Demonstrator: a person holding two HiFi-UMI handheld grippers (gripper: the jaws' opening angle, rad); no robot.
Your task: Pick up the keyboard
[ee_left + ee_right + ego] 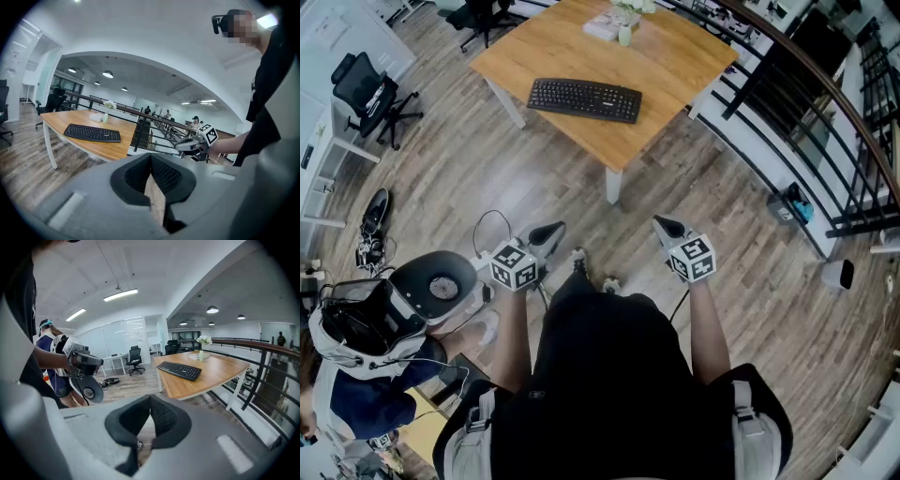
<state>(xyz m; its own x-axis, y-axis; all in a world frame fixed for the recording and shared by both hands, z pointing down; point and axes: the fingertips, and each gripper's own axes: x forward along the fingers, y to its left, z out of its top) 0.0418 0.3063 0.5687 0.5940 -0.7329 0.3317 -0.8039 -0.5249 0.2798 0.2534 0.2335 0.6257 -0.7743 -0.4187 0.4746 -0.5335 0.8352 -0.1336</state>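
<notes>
- while keyboard (584,99) lies on table (675,66), well apart: approach step, likely.
- left gripper (546,234), right gripper (668,228): jaws closed, empty.
- next: step closer, open both.

A keyboard (584,99) is lying on a counter (684,66), close to its near edge. Behind the keyboard, at the counter's far side, a vase (624,34) is standing. A railing (759,75) is running along the counter's right. Short of the counter, over the floor (487,178), the left hand-held gripper (547,232) and right hand-held gripper (667,226) are hovering side by side. An office chair (366,94) is standing far left.
</notes>
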